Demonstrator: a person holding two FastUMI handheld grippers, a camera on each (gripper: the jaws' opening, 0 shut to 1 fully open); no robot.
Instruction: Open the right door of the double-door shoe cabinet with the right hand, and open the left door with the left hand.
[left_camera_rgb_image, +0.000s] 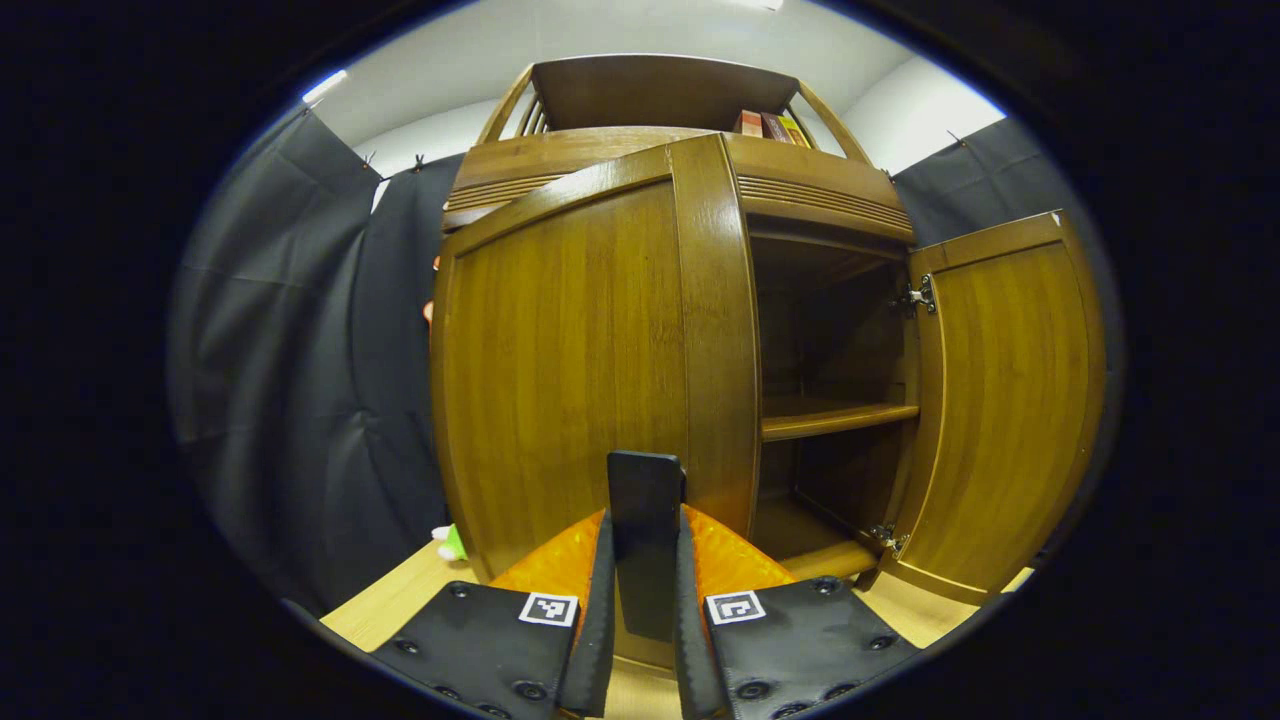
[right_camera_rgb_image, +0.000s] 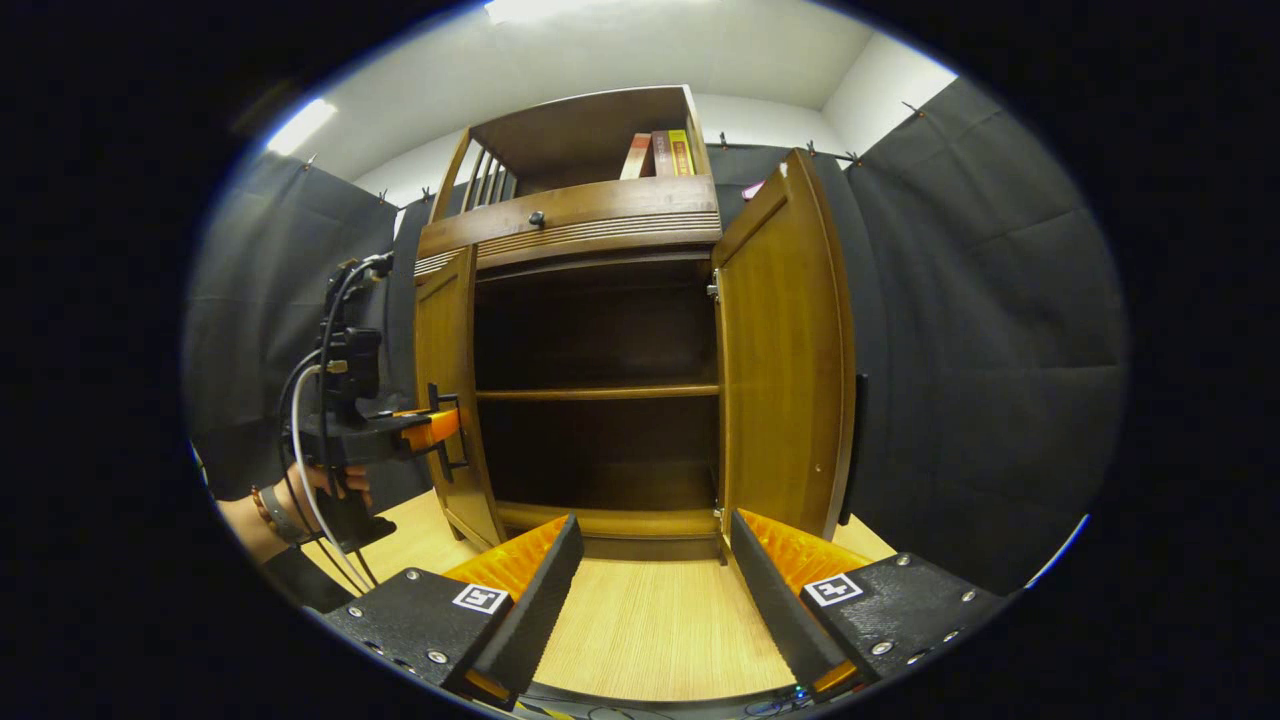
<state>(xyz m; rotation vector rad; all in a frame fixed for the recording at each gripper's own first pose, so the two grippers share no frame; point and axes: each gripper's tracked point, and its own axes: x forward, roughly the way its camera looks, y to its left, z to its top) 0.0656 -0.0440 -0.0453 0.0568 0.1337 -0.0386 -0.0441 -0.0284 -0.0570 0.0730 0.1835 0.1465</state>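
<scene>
Left door (left_camera_rgb_image: 570, 370), partly swung out, fills the left gripper view from nine to twelve o'clock; left gripper (left_camera_rgb_image: 645, 590) pinches its handle (left_camera_rgb_image: 645, 520). Pull along the hinge arc, keeping the pinch square. Right door (right_camera_rgb_image: 785, 350) stands wide; right gripper (right_camera_rgb_image: 650, 580) jaws spread, empty.

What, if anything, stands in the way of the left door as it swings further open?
Nothing visible does. The left gripper is shut on the left door's handle; the left door is partly open. Beside it lie bare wooden floor and the booth cloth. The right door already stands wide.
</scene>
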